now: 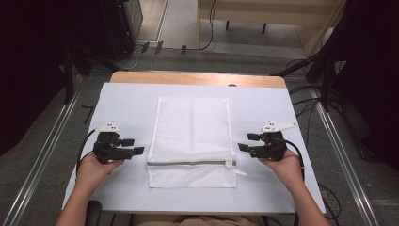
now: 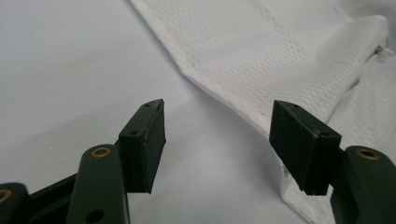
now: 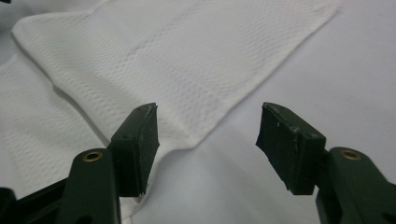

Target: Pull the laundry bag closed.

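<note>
A white mesh laundry bag (image 1: 192, 141) lies flat in the middle of the table, with a grey zipper (image 1: 188, 163) running across its near part and a white pull (image 1: 230, 165) at the right end. My left gripper (image 1: 133, 146) rests left of the bag, open, jaws pointing at the bag's left edge (image 2: 219, 93). My right gripper (image 1: 248, 141) rests right of the bag, open, jaws pointing at its right edge (image 3: 205, 135). Nothing sits between either pair of jaws. The left gripper (image 2: 217, 140) and right gripper (image 3: 208, 147) each hover just above the cloth.
A pale sheet (image 1: 127, 103) covers the wooden table (image 1: 197, 77), whose far edge stays bare. Cables (image 1: 306, 94) and dark stands flank the table on the floor. Metal rails (image 1: 42, 155) run along both sides.
</note>
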`<state>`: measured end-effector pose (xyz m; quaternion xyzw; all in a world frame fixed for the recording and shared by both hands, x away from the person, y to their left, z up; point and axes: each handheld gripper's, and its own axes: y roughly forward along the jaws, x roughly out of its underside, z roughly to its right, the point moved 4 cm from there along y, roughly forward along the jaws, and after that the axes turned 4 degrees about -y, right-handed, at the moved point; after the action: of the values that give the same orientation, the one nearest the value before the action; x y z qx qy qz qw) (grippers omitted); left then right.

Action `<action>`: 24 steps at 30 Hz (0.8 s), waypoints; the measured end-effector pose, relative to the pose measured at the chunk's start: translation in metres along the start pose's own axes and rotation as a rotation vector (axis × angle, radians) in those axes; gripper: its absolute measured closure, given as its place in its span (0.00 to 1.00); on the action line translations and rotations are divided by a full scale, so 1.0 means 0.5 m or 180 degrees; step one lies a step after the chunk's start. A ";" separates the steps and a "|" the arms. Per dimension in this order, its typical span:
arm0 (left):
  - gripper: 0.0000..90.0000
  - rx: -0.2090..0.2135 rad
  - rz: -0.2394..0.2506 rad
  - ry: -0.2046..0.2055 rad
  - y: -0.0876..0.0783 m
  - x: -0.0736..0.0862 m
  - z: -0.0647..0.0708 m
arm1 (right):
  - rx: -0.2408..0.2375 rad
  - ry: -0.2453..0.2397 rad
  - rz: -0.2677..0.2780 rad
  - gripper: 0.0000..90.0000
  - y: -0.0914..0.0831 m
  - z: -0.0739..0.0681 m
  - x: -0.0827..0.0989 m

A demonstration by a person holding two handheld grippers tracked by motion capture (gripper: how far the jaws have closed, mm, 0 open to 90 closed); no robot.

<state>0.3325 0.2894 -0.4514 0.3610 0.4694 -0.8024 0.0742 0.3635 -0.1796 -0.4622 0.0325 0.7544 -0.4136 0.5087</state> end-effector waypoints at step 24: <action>0.35 -0.0348 0.0110 -0.0146 -0.003 0.003 -0.036 | 0.0411 0.0238 0.0070 0.38 -0.025 0.066 0.023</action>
<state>0.3399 0.3052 -0.4567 0.3459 0.5044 -0.7822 0.1184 0.3765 -0.2137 -0.4683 0.0889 0.7442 -0.4543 0.4815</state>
